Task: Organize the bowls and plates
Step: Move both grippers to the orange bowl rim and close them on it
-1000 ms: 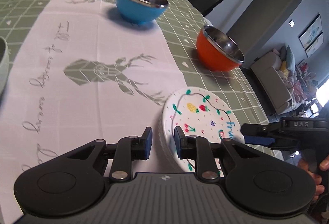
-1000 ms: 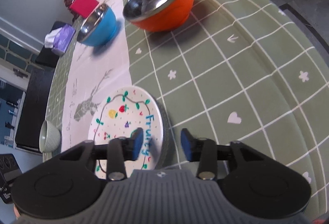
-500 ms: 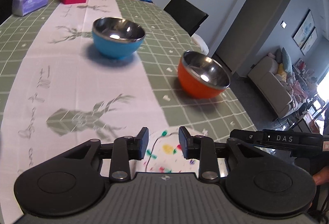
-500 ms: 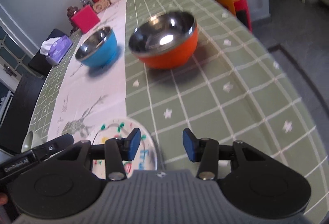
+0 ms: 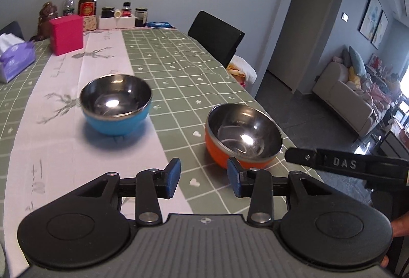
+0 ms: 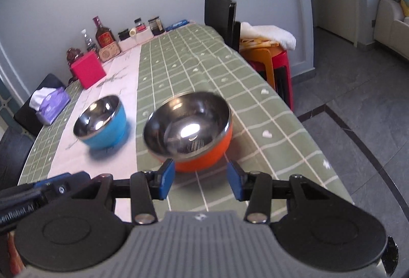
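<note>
Approach step: right gripper (image 6: 200, 179), jaws spread and empty, faces the orange bowl (image 6: 194, 136); next, judged, straddle its rim and close, left gripper (image 5: 204, 178) likewise spread.

Worktop (image 5: 179, 68) covered by green grid-pattern cloth with a white runner (image 5: 84, 109) printed with deer. Far end: pink box (image 5: 66, 34), purple tissue pack (image 5: 15, 60) to its left, liquor bottle (image 5: 87, 3), water bottle (image 5: 68, 2), dark jars (image 5: 141, 17). Black chair (image 5: 217, 37) at right side. Stacked red and orange stools (image 6: 271, 66) carry a white towel (image 6: 265, 34). Beige sofa (image 5: 342, 101) in adjoining room.
</note>
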{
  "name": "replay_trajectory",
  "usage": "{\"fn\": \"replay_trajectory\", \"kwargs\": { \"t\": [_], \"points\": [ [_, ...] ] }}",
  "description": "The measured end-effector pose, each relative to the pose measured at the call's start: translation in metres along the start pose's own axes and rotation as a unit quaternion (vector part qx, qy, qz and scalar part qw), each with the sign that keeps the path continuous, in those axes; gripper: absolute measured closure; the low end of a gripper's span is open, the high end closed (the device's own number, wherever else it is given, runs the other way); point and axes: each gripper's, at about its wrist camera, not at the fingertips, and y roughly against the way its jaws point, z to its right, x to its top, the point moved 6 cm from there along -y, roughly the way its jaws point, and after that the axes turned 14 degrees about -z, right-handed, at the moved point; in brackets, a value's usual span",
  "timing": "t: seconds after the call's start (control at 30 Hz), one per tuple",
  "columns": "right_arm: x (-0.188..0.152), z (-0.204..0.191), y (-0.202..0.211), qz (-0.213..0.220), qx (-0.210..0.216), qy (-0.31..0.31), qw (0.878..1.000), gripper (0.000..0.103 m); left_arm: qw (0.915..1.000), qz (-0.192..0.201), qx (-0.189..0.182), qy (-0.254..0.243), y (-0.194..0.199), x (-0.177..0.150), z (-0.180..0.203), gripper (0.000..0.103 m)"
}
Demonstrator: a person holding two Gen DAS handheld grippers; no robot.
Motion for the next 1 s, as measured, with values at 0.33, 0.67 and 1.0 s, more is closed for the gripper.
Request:
{"fn": "replay_trajectory", "kwargs": {
  "t": [0.33,0.67,1.0],
  "points": [
    [0.032,0.004,-0.036,-0.021,-0.026,-0.022,0.999,0.06,0.997,-0.065,0.012,-0.039,-0.04,0.033,-0.003,0.056],
    [0.037,0.014,-0.057,-0.055,-0.024,-0.043,0.997,0.066,0.9918,-0.102,0.041,-0.064,-0.078,0.054,0.002,0.056],
    [0.038,0.023,-0.078,-0.089,-0.025,-0.061,0.994,0.077,0.9894,-0.133,0.036,-0.045,-0.104,0.067,0.011,0.056]
  ]
}}
